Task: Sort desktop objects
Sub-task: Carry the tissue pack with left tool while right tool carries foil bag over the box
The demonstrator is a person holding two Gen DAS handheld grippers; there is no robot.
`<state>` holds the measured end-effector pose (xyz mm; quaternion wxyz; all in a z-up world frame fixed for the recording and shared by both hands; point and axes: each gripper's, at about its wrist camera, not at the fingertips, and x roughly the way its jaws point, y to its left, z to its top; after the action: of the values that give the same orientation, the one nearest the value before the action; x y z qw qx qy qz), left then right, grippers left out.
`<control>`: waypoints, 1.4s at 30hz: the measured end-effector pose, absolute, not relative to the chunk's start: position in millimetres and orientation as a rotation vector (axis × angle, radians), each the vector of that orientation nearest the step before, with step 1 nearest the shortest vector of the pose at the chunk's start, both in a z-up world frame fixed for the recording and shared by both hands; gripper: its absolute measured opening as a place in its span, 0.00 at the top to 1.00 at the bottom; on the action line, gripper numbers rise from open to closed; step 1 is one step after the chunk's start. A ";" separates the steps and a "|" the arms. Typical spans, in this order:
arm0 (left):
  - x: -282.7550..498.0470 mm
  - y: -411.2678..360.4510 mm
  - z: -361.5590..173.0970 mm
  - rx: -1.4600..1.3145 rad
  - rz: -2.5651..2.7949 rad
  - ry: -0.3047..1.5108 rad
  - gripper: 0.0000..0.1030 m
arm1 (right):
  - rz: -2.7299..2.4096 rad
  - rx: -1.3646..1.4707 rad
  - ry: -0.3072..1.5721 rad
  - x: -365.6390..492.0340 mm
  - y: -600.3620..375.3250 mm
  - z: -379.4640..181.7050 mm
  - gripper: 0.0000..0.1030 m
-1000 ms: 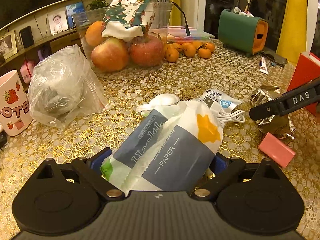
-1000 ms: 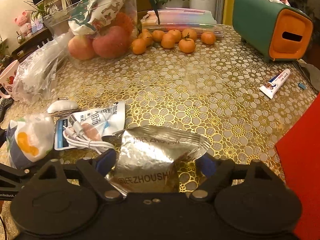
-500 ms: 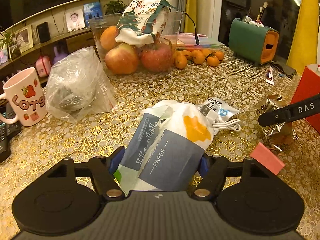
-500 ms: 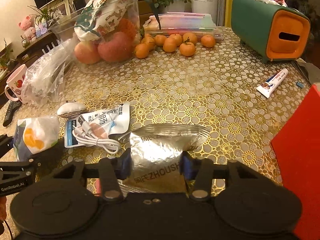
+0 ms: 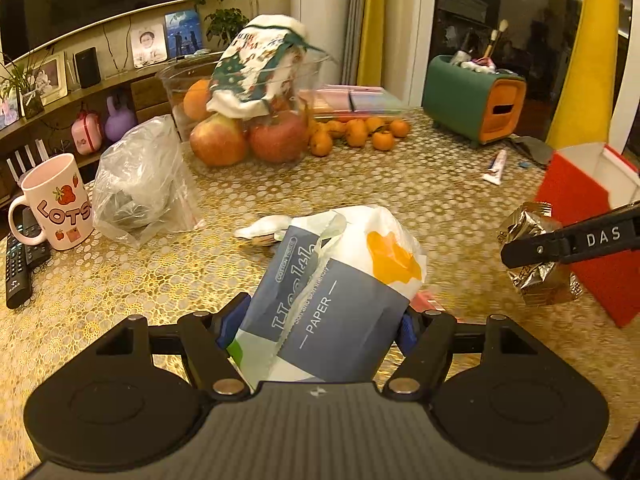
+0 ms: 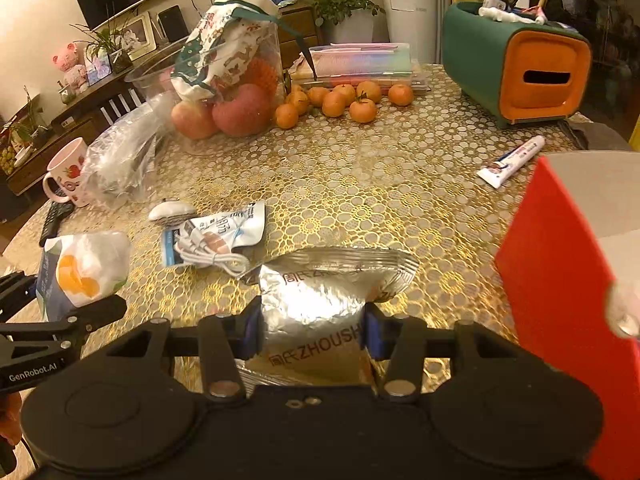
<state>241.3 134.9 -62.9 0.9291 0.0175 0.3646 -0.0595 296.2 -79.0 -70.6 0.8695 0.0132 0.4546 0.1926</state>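
The left tool (image 5: 316, 326) is clamped on a soft tissue pack (image 5: 340, 280), its blue pads pressing into the lower sides of the white and blue-grey wrapper; the pack juts up and away from the jaws, off the tabletop (image 5: 400, 184). The right tool (image 6: 312, 326) is closed on a crinkled silver foil pouch (image 6: 320, 292), the pads pinching its waist so the foil bulges above them. Taking the red box (image 6: 568, 300) as landmark, the pouch hangs just beside its near red wall and the tissue pack sits farther off on the same side, with the cable packet (image 6: 216, 236) lying flat on the tabletop beyond both. Both held things look light and yielding. The tissue pack should squash under pressure, and its plastic film is likely slippery, so a hold low across the full width, as now, seems safer than one on a loose corner or on the flap that stands up near its middle. The pouch is thin, stiff foil that creases and may slide between the pads; gripping across its filled middle rather than the flat sealed edge looks the better choice. Neither seems fragile, though hard squeezing could burst the pouch.
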 end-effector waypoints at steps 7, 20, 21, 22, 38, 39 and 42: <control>218.8 105.3 -34.5 0.035 -0.137 0.736 0.31 | 0.421 0.018 0.924 270.2 -98.0 -46.8 0.53; 185.7 36.3 3.3 0.026 -0.203 0.738 0.31 | 0.448 0.005 0.856 226.0 -144.9 -1.0 0.53; 184.1 30.4 6.0 0.028 -0.211 0.736 0.31 | 0.443 0.007 0.852 224.3 -150.0 1.7 0.53; 182.7 24.6 8.4 0.032 -0.218 0.737 0.31 | 0.439 0.008 0.850 222.8 -155.3 3.7 0.53; 181.9 -72.8 30.4 0.103 -0.347 0.728 0.31 | 0.338 0.062 0.804 219.8 -249.5 22.0 0.53; 183.1 -78.1 30.0 0.105 -0.354 0.729 0.31 | 0.332 0.066 0.803 220.5 -255.2 21.7 0.53; 186.2 -96.1 29.0 0.115 -0.375 0.737 0.31 | 0.315 0.078 0.800 222.6 -271.2 20.6 0.53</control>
<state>186.2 -96.1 29.0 0.9142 0.0560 0.3577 -0.1820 222.6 -271.2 20.6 0.9082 0.0378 0.3879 0.1526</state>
